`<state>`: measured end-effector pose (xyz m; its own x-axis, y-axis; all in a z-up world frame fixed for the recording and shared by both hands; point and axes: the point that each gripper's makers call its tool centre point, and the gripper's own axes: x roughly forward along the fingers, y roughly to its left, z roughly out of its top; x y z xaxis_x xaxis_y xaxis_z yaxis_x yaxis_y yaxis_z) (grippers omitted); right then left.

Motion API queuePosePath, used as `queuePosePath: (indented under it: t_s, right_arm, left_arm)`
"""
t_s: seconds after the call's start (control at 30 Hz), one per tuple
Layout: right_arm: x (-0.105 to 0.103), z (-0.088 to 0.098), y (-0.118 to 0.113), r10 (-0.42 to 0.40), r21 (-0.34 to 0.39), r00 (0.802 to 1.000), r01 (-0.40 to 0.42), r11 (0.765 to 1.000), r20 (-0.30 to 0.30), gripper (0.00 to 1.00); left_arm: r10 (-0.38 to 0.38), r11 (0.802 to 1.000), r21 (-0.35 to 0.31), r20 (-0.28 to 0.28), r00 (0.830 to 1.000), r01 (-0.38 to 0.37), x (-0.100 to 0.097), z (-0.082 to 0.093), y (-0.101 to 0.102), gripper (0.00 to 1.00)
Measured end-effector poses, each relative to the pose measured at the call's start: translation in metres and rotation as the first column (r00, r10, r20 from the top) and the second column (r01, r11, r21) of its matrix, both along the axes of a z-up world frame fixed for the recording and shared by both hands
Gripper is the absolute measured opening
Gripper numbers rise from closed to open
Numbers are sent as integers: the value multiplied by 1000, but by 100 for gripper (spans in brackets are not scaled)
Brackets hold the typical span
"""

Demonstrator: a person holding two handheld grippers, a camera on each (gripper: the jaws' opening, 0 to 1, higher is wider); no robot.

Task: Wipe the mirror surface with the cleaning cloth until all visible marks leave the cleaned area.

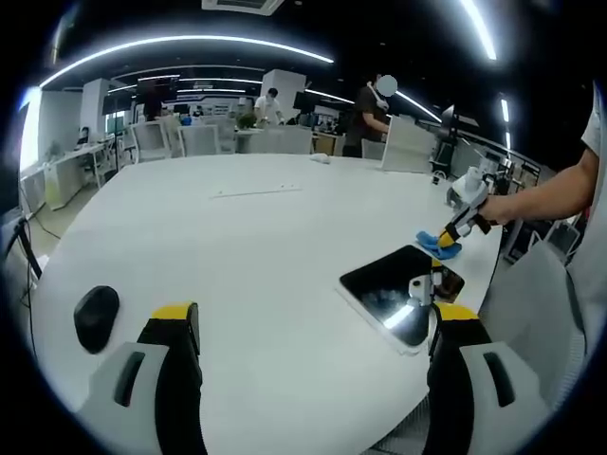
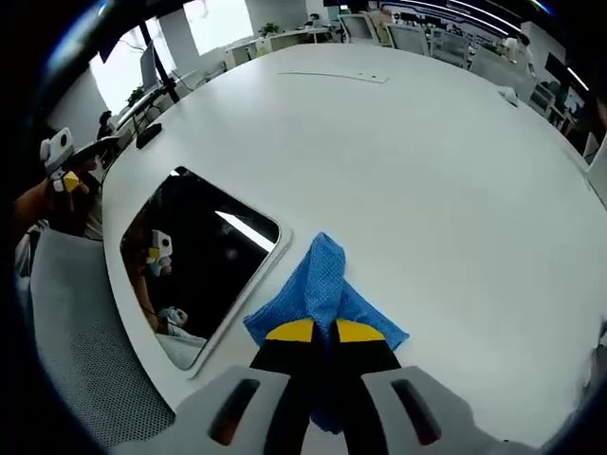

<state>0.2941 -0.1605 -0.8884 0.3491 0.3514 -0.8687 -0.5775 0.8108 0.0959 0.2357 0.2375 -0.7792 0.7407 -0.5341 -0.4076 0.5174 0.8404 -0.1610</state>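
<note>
The mirror point(image 2: 194, 256) lies flat on the white table point(image 2: 408, 152), a dark rectangle with a pale frame that reflects ceiling lights and a gripper. The blue cleaning cloth point(image 2: 322, 284) rests on the table just beside the mirror's right edge. My right gripper point(image 2: 325, 332) is shut on the cloth's near end. In the left gripper view the mirror point(image 1: 398, 294) sits at the right near the table edge, and beyond it the right gripper point(image 1: 446, 237) holds the cloth point(image 1: 438, 246). My left gripper point(image 1: 313, 327) hovers over bare table, jaws wide apart and holding nothing.
A black mouse point(image 1: 95, 316) lies on the table at the left. A grey mesh chair point(image 2: 76, 332) stands against the table edge by the mirror. The left gripper point(image 2: 59, 161) shows in a hand past the chair. People and desks fill the far room.
</note>
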Motion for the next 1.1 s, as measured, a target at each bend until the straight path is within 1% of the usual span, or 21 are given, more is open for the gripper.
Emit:
queuePosePath:
  t_s: [0.07,0.13,0.2,0.23,0.27,0.3,0.33,0.37,0.43,0.5,0.53,0.57,0.6,0.63,0.7,0.8,0.83,0.87,0.97,1.03,1.1]
  right_arm:
    - [0,2,0,1,8,1000,-1,1000,7,6]
    - [3,9,-2,-12,23,999,11,1000,39,19]
    - [6,26,1,-17,74,996,11,997,87,29]
    - [8,37,0,-16,92,992,5,996,126,34]
    - [10,44,-2,-13,101,988,-2,995,153,39]
    - [11,56,-3,-4,122,981,-20,992,192,45]
    - [12,62,-6,-8,132,978,-20,991,210,50]
    - [12,71,-11,-9,140,971,-26,990,240,54]
    - [11,80,-18,-14,163,965,-30,986,262,65]
    - [9,95,-23,-22,202,949,-44,978,313,74]
    - [7,101,-31,-47,208,942,-25,978,332,78]
    - [6,102,-34,-50,206,940,-22,978,339,81]
    - [4,110,-39,-75,218,923,-10,976,378,82]
    - [1,110,-46,-91,213,922,9,977,377,83]
    - [-7,105,-57,-115,231,924,30,972,364,89]
    - [-20,93,-71,-134,231,929,55,971,345,97]
    - [-24,90,-74,-141,233,931,62,970,336,98]
    - [-31,90,-74,-146,236,933,68,969,329,98]
    - [-46,82,-82,-156,243,934,78,967,322,98]
    - [-51,76,-89,-173,238,931,97,966,323,98]
    - [-56,73,-90,-194,260,931,114,959,309,98]
  left_arm:
    - [-5,1000,-1,6,1000,5,0,1,-1,99]
    - [-2,1000,-1,9,1000,2,0,3,-1,99]
    - [3,1000,-6,12,1000,-2,1,4,1,99]
    - [5,1000,-11,14,1000,-5,1,6,2,99]
    - [7,1000,-14,18,1000,-7,1,7,2,99]
    - [5,1000,-20,38,999,-5,1,10,2,99]
    - [6,1000,-22,42,999,-5,1,11,2,99]
    - [8,1000,-23,35,999,-7,1,10,2,99]
    - [3,1000,-21,31,1000,-3,-1,9,2,99]
    - [6,1000,-18,24,1000,-6,-1,7,4,99]
    - [14,1000,-23,17,1000,-13,-1,7,5,99]
    - [19,1000,-24,13,1000,-19,0,6,6,99]
    - [25,999,-29,11,1000,-25,0,4,8,99]
    - [29,999,-31,7,1000,-29,1,3,9,99]
    - [34,999,-36,8,999,-33,1,0,11,99]
    - [34,999,-35,4,999,-34,2,-6,14,99]
    - [35,999,-34,-1,999,-35,2,-8,15,99]
    - [35,999,-32,-2,999,-35,2,-9,16,99]
    - [28,999,-19,3,1000,-28,1,-9,18,99]
    - [25,1000,-11,4,1000,-25,0,-9,19,99]
    - [24,1000,-5,4,1000,-24,-1,-9,20,99]
